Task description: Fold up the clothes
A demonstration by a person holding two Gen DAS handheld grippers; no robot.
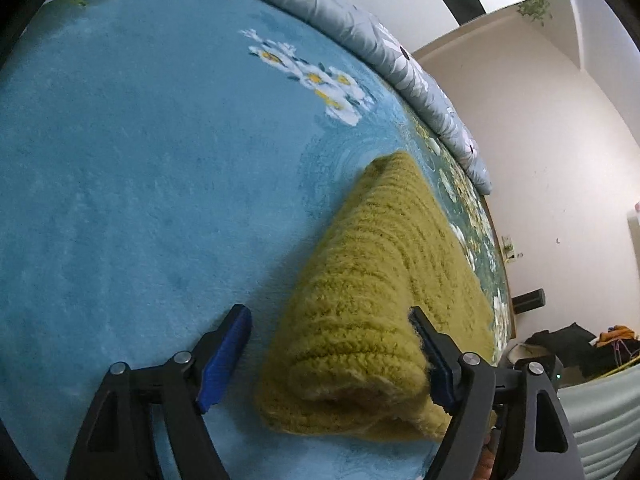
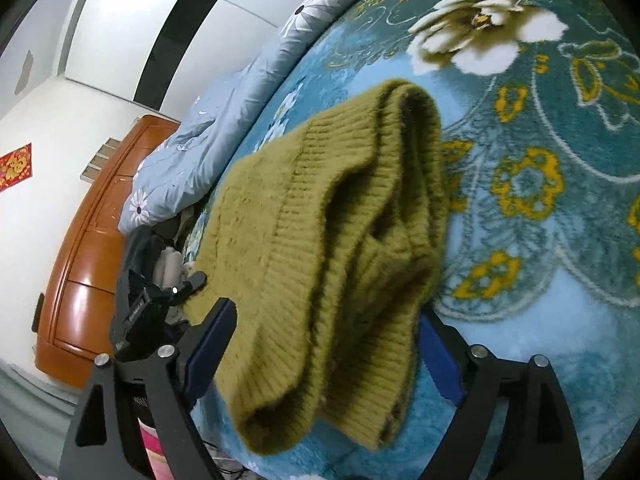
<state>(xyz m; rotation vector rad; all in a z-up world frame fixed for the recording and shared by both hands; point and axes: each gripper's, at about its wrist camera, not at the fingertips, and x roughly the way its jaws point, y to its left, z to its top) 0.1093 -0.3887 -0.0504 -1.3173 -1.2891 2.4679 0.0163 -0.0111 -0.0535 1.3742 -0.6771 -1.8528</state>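
Both grippers, left (image 1: pixel 334 354) and right (image 2: pixel 326 354), are gaping around the sweater (image 2: pixel 340 240), gripping nothing; soft, thick, floppy knit, best pinched at its folded edges.

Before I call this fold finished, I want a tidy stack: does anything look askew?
Yes. In the right wrist view the olive knit sweater lies in loose, uneven layers, its near end overhanging the edge of the blue floral blanket. Both tongs are open.

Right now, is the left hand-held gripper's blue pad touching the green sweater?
Apart on the left pad: the left wrist view shows blue blanket between it and the green sweater. The other pad brushes the fuzz.
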